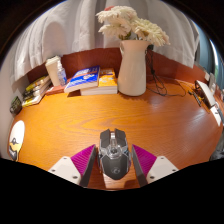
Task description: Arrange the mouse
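Gripper (113, 166) at near edge of the desk, magenta pads (84, 160) on both fingers flanking a dark grey mouse (113, 152). Mouse sits between the fingers, nose pointing away, resting on the wooden desk (90, 115). Pads look right up against its sides but can't tell if they actually press or if there's a slight gap, so hold is unclear. Fingers set narrow, about mouse width.

Beyond the mouse, open stretch of orange-brown desktop. Off to the left near the desk edge, a pale round object (16, 138), partly cut off, can't identify.

Further back, left of centre: stack of books (92, 81), top one with blue and yellow cover, lying flat. Left of that a small white box (56, 72) standing upright, and more books or booklets (35, 90) lying further left.

Back centre: white vase (132, 67) upright, holding pale dried flowers (128, 24), just beside the book stack on its right. Thin dark cable (158, 88) trails on the desk right of the vase.

Far right edge: white flat item (209, 97), partly seen.

Behind all: white curtain (70, 30)
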Available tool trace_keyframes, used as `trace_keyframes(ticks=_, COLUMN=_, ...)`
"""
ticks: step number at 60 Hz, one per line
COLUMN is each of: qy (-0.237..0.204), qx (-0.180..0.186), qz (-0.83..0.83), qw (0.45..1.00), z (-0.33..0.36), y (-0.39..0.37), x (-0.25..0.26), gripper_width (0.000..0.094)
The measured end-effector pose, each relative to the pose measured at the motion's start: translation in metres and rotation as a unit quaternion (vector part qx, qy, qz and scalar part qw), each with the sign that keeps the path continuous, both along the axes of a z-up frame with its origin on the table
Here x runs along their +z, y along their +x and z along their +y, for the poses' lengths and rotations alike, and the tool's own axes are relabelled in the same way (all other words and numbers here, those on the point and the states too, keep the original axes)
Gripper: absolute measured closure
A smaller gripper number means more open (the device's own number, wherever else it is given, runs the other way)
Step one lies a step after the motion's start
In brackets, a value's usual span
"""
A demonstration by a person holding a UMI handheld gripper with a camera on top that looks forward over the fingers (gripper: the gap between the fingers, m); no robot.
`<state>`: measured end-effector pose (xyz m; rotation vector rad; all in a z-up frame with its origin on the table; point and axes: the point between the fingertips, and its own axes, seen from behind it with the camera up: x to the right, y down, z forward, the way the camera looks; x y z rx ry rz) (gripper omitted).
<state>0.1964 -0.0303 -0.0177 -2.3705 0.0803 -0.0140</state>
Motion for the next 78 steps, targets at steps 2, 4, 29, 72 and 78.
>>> trace_keyframes(ticks=2, qy=-0.002, qx=-0.004, qz=0.0, qw=1.0, z=0.003, y=0.002, x=0.0, gripper_width=0.0293)
trace_keyframes(ticks=4, qy=-0.002, qx=-0.004, qz=-0.001, qw=1.0, z=0.006, y=0.004, x=0.001, gripper_width=0.0328)
trace_keyframes(ticks=29, qy=-0.034, qx=-0.024, qz=-0.005, qw=0.999, z=0.012, y=0.001, x=0.003, gripper_width=0.0598)
trace_keyframes(ticks=72, qy=0.109, qx=0.023, qz=0.028, qw=0.993, z=0.057, y=-0.384, x=0.195, gripper_width=0.0596)
trace_keyframes(ticks=78, qy=0.062, qx=0.043, qz=0.04, qw=0.996, z=0.041, y=-0.436, x=0.127, gripper_width=0.0598)
